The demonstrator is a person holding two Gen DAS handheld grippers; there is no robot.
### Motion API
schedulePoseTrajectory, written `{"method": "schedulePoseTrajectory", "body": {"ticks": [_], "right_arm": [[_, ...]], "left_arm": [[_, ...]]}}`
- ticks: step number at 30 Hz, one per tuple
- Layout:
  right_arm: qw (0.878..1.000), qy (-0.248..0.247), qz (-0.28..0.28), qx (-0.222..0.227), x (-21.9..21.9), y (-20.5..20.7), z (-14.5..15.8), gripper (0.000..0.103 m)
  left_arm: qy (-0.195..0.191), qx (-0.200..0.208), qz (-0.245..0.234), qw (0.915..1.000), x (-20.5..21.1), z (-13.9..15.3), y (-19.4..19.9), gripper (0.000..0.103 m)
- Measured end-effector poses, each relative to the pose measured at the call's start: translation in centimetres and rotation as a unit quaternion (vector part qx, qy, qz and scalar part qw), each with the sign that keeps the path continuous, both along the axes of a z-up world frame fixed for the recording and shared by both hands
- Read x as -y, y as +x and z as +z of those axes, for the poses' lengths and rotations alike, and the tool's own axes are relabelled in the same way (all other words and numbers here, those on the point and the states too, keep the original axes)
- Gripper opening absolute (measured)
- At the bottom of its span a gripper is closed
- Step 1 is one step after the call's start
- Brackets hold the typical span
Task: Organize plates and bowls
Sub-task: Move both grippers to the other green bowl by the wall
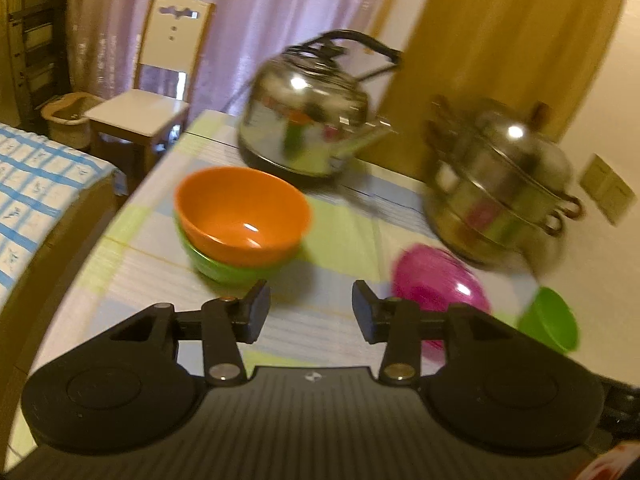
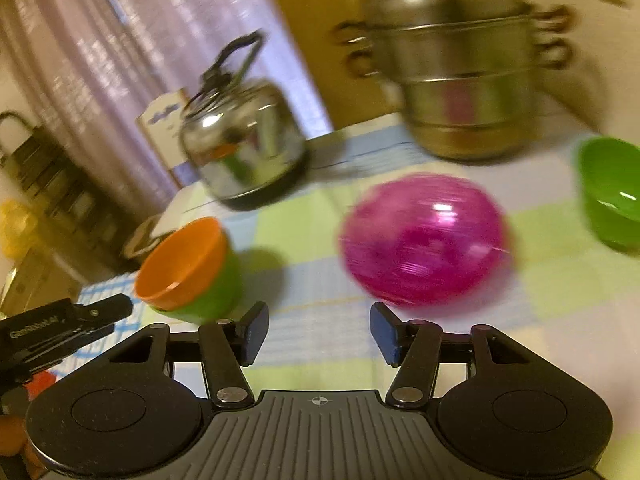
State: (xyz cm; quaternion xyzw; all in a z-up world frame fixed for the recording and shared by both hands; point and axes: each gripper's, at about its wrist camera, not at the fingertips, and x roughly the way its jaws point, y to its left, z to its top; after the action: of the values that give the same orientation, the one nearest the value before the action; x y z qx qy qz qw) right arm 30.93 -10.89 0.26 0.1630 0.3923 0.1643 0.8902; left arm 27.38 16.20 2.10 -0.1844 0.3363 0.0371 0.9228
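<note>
An orange bowl (image 1: 240, 210) sits nested in a green bowl (image 1: 228, 266) on the checked tablecloth, just beyond my left gripper (image 1: 311, 312), which is open with nothing between its fingers. A pink plate (image 1: 436, 280) lies to the right, with a second green bowl (image 1: 554, 318) past it. In the right wrist view my right gripper (image 2: 319, 332) is open and empty, just short of the pink plate (image 2: 426, 240). The orange bowl (image 2: 180, 260) in its green bowl (image 2: 218, 292) is at the left, and the lone green bowl (image 2: 612, 192) at the far right.
A steel kettle (image 1: 308, 112) and a stacked steel steamer pot (image 1: 500, 184) stand at the back of the table (image 1: 340, 340). A white chair (image 1: 160, 80) and a checked bed cover (image 1: 36, 184) lie off the table's left edge. The left gripper's body (image 2: 60, 332) shows at the lower left.
</note>
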Motion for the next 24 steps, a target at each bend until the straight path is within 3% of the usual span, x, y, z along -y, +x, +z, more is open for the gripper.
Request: {"method": "schedulePoseTrajectory", "body": {"ticks": [13, 20, 24], "right_arm": [[0.991, -0.067, -0.118, 0.0, 12.9, -10.0, 1.9, 0.069], [0.984, -0.099, -0.146, 0.011, 17.4, -13.7, 2.6, 0.074], [0.982, -0.091, -0.165, 0.0, 19.6, -14.9, 2.0, 0.075]], "left_arm": [[-0.005, 0.008, -0.076, 0.9971, 13.4, 1.1, -5.9, 0.076], [0.025, 0.005, -0.116, 0.9929, 19.2, 0.6, -7.0, 0.081], [0.031, 0.005, -0.137, 0.99, 21.5, 0.6, -7.3, 0.081]]}}
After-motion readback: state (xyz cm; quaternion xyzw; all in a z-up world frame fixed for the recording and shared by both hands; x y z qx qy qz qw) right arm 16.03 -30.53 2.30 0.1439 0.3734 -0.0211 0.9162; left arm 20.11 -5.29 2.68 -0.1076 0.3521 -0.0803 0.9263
